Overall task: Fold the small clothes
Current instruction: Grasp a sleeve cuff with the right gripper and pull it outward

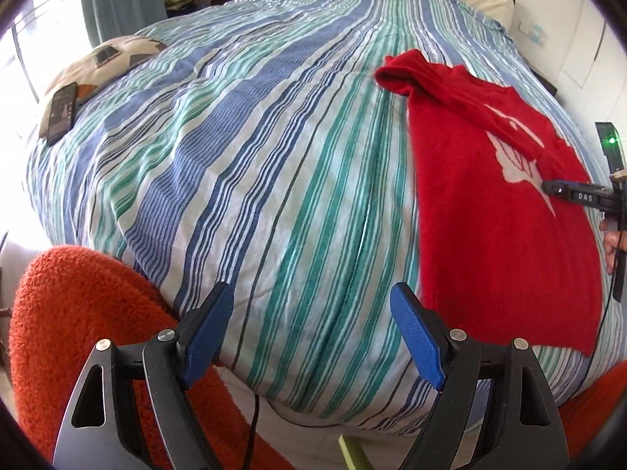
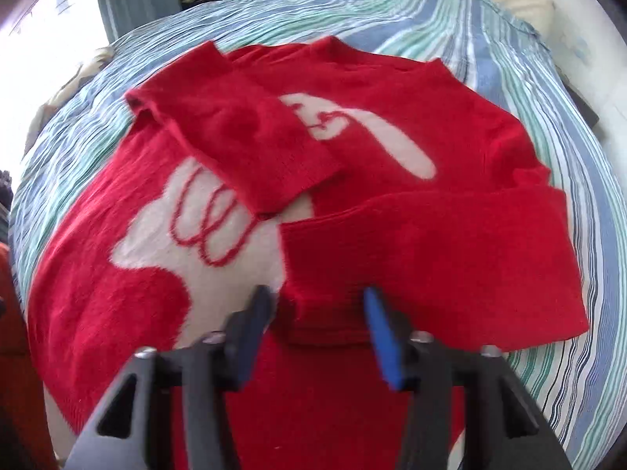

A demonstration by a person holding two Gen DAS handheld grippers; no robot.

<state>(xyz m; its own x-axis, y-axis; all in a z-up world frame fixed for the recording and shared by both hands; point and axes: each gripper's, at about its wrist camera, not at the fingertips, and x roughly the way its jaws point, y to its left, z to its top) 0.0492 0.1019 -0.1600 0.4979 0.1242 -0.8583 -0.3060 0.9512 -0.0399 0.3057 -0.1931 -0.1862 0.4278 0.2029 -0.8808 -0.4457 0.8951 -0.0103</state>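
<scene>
We see the red sweater [image 2: 352, 203] lying on the striped bed [image 1: 243, 156], sleeves folded inward; our right hand-held gripper [image 2: 317, 333] straddles its right cuff, jaws narrow; our left hand-held gripper [image 1: 309, 333] hovers wide, empty, farther off.

Bright window glare left; right wrist view motion-blurred; fisheye-warped edges.

1. Left gripper [image 1: 309, 325]: lower centre of the left wrist view, jaws spread wide, nothing between them.
2. Right gripper [image 2: 317, 327]: lower centre of its own view, blurred; blue fingers [image 2: 382, 342] apart, whether the jaws grip cannot be told.
3. A hand [image 1: 612, 244] shows at the right edge of the left wrist view.
</scene>
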